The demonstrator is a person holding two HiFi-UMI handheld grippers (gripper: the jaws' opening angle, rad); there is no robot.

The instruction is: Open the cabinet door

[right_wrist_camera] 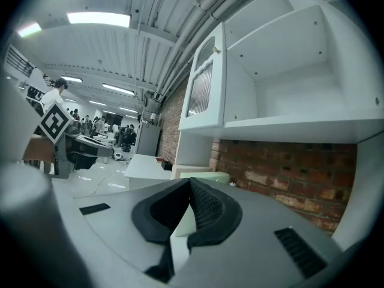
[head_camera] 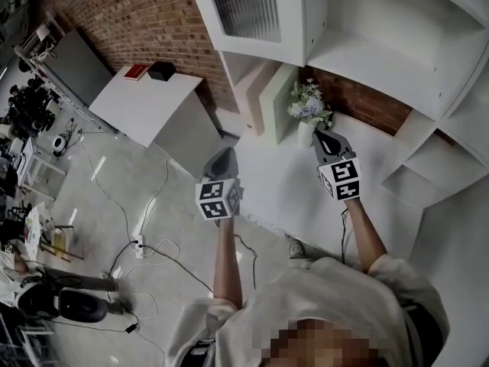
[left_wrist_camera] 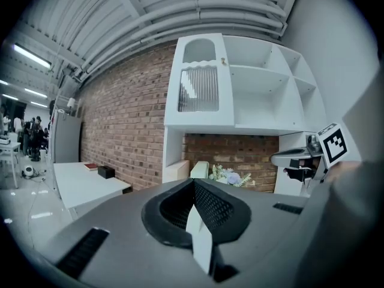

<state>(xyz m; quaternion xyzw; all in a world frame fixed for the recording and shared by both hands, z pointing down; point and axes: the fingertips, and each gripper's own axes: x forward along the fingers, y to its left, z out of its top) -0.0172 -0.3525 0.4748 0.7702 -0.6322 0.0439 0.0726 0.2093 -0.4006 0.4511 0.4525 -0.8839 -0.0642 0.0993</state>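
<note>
Head view: a white wall cabinet [head_camera: 397,44] hangs on a brick wall [head_camera: 130,14], its open compartments showing their white inner walls. The cabinet door [head_camera: 244,6], with a ribbed pane, sits at the cabinet's left end, flush with the front and shut, a small knob [left_wrist_camera: 223,60] on its right edge. Under the cabinet runs a white desk [head_camera: 283,189]. Off to the left stands a side desk [head_camera: 145,105]. Loose cables [head_camera: 157,247] trail across the floor [head_camera: 99,182].

A pale green panel [head_camera: 279,102] and a pinkish panel [head_camera: 256,102] lean at the back of the desk, below the door.

The left gripper [head_camera: 225,153] and the right gripper [head_camera: 321,134] are both held below the cabinet, well apart from the door. Each has its fingers pressed together on nothing.

A white vase [head_camera: 306,134] holding pale flowers [head_camera: 309,107] stands just beside the right gripper's tip. On the side desk lie a red book [head_camera: 136,71] and a black box [head_camera: 161,69], side by side.
</note>
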